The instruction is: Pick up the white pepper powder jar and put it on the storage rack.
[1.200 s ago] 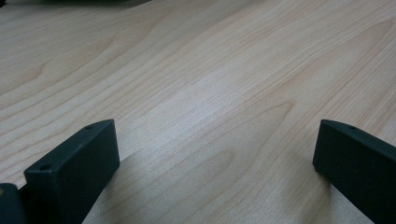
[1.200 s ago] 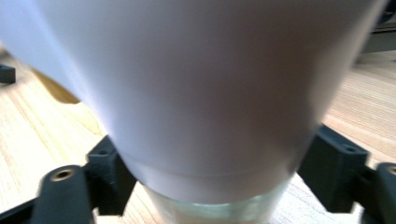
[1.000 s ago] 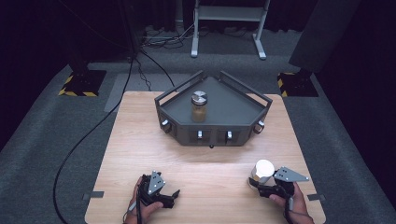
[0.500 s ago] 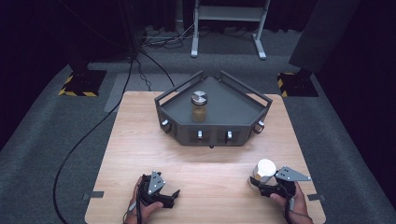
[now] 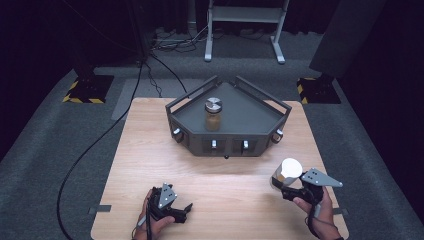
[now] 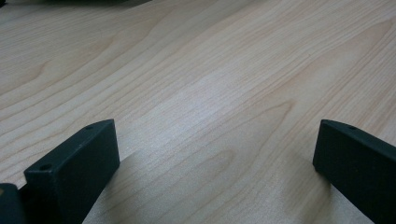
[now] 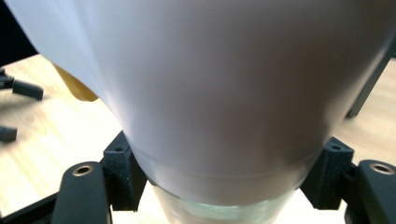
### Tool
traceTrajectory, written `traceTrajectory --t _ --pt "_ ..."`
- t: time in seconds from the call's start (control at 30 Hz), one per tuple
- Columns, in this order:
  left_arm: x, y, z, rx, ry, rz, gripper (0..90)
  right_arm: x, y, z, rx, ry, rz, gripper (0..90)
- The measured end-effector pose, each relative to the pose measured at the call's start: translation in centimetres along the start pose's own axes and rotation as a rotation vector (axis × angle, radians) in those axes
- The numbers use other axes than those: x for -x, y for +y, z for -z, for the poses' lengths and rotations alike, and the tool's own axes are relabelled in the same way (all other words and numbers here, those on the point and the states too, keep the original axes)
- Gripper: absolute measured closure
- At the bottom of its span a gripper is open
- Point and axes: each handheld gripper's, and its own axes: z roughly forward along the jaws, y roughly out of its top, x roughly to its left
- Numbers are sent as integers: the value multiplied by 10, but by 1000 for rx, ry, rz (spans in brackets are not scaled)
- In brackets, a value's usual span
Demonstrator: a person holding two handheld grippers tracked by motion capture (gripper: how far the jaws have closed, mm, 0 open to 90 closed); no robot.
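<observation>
Jar (image 5: 287,172) with a white lid sits clamped in your right gripper (image 5: 292,187), near the table's front right corner; in the right gripper view the jaws press on its neck just under the lid (image 7: 210,93). Your left gripper (image 5: 172,210) rests low at the front left, jaws spread wide with only bare wood between them. A dark five-sided tray (image 5: 252,112) stands at the far middle of the table; a second jar (image 5: 213,115), amber below a metal lid, stands upright inside it. The table (image 5: 150,150) is pale wood, on grey carpet. A black cable (image 5: 90,150) trails across the floor at the left, and a metal stand (image 5: 242,30) stands behind.
</observation>
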Motion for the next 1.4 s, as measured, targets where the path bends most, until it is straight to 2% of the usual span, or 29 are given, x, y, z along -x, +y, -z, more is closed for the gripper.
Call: traceTrajectory --t 0.27,0.53,0.97,1.3,1.4 --pt "0 0 0 0 0 0 4 -3 28 0 35 -48 -7 294" --pt "0 0 0 0 0 1 4 -4 60 -6 81 -80 14 294" --pt "0 0 0 0 -1 -1 5 0 106 -28 109 -63 49 295" --pt "0 0 0 1 0 -3 7 7 127 -49 124 -56 21 296" --pt "0 0 0 1 0 -3 7 9 133 -55 119 -68 23 296"
